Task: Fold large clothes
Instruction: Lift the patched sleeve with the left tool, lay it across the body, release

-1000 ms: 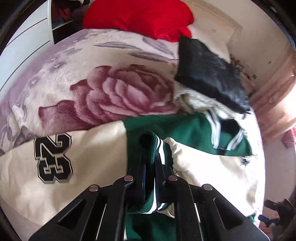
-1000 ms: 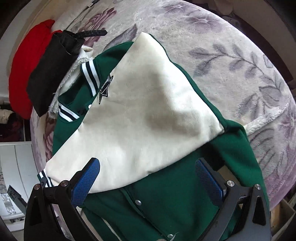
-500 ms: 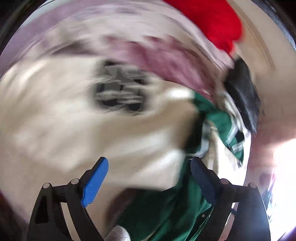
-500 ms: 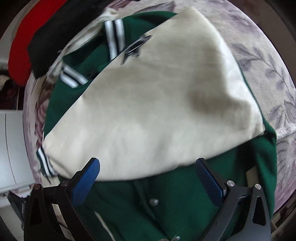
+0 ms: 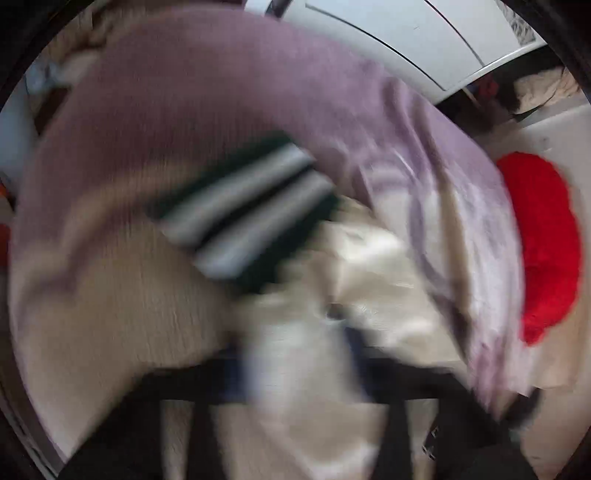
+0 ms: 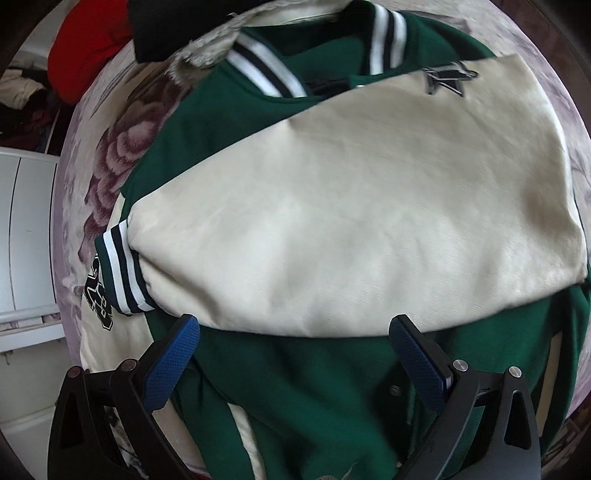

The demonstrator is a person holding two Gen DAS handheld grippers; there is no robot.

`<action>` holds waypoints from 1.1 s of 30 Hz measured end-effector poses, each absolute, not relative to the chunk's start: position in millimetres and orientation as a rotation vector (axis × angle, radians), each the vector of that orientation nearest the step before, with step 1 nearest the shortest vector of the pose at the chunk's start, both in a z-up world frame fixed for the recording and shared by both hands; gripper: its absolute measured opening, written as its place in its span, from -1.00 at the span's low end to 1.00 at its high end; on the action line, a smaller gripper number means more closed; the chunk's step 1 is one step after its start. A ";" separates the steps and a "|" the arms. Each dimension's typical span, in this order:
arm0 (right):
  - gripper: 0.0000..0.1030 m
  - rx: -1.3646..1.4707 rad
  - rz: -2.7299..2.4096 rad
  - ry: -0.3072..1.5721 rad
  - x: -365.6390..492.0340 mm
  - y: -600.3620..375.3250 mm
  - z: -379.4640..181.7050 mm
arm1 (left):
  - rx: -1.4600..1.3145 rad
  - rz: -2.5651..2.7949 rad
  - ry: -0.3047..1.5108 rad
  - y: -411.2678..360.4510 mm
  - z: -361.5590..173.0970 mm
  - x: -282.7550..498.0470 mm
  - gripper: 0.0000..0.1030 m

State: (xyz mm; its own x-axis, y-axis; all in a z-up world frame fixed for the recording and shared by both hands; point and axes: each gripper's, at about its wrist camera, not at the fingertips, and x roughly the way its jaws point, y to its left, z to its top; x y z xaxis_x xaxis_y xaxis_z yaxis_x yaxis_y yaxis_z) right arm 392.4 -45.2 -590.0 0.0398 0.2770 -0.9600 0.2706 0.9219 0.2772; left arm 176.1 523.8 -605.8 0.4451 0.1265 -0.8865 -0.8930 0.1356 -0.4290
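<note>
The right gripper (image 6: 293, 354), jaws wide apart, hovers over the green jacket (image 6: 295, 398). The left gripper (image 5: 295, 369), just closing, clamps its cream sleeve (image 5: 303, 354).

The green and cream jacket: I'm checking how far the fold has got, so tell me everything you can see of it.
The jacket is a varsity style with a dark green body, cream sleeves that look like smooth leather, striped ribbed collar and cuffs, and snap buttons down the front. One cream sleeve, with a dark star patch near its shoulder, lies folded across the chest. The other sleeve, bearing a black number patch, sticks out to the left. The jacket lies flat on a floral blanket, its collar against a black garment.
</note>
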 end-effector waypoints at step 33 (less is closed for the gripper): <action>1.00 0.734 0.072 1.386 387.3 -119.4 -571.5 | -0.431 0.240 0.536 243.2 -337.0 364.8 -0.93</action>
